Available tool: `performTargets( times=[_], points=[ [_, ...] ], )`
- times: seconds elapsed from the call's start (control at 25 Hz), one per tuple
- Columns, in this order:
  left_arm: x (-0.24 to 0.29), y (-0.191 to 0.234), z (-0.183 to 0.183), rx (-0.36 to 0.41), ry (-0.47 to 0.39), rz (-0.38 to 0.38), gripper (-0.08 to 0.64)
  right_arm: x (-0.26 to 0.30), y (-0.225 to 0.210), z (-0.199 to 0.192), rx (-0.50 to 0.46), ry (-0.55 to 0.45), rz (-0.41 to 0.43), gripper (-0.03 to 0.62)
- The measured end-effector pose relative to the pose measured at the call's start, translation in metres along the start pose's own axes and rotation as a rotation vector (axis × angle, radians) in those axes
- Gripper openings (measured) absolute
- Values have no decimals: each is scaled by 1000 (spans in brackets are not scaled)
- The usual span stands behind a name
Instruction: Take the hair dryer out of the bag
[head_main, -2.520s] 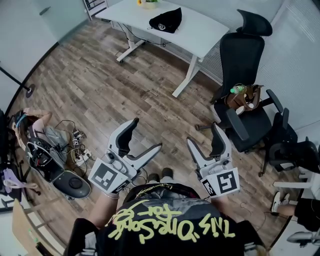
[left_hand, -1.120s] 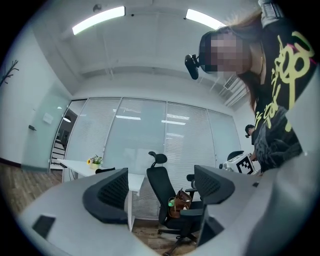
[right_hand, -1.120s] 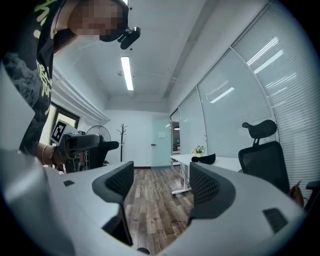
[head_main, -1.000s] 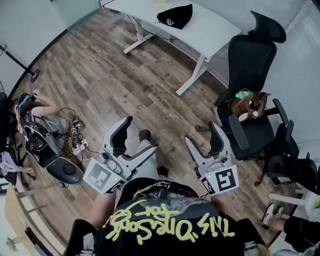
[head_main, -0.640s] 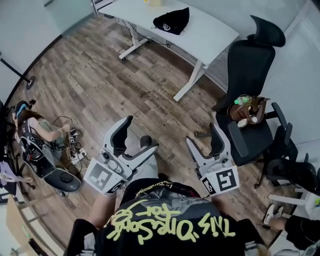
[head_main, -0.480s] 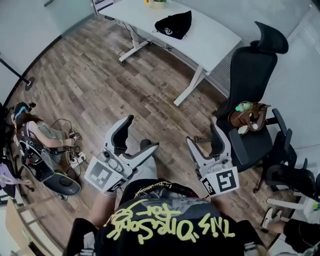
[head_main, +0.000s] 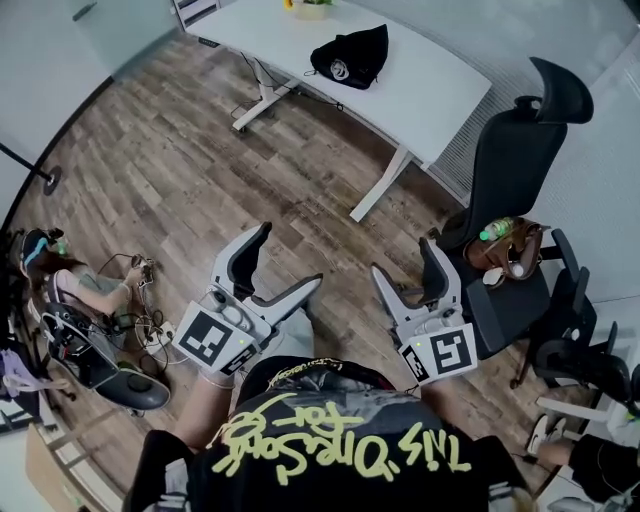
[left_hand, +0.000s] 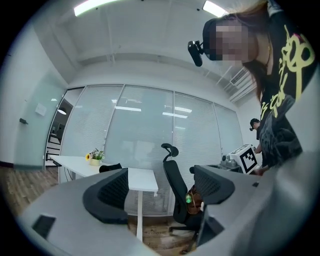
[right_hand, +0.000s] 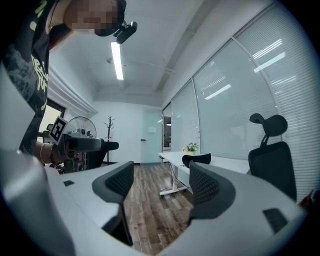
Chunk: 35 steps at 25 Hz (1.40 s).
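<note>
In the lower middle of the head view, 2 grippers are held above the wood floor (head_main: 200, 170). The left gripper (head_main: 288, 258) has its jaws spread wide with nothing between them. The right gripper (head_main: 404, 260) is likewise parted and empty. The black bag (head_main: 352, 55) lies on the white desk (head_main: 430, 85) at the top centre, well apart from both grippers. The hair dryer cannot be seen. A black office chair (head_main: 515, 150) stands at the right.

Head view steeply down from above; both gripper views near level, across room; all share white desk (head_main: 430, 75).
</note>
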<state>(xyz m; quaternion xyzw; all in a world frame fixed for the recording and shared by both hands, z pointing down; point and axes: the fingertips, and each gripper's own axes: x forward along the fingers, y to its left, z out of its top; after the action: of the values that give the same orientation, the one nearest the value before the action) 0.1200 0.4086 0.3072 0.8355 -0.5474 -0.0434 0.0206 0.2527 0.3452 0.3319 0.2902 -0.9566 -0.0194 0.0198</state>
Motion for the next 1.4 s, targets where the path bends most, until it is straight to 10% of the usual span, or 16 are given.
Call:
performTargets(
  times=[0.92, 1.4],
  points=[
    [67, 170, 0, -23, 133, -9, 405, 175, -34, 11, 15, 23, -36, 330],
    [97, 177, -2, -46, 111, -38, 405, 184, -56, 4, 20, 52, -57, 330]
  ],
)
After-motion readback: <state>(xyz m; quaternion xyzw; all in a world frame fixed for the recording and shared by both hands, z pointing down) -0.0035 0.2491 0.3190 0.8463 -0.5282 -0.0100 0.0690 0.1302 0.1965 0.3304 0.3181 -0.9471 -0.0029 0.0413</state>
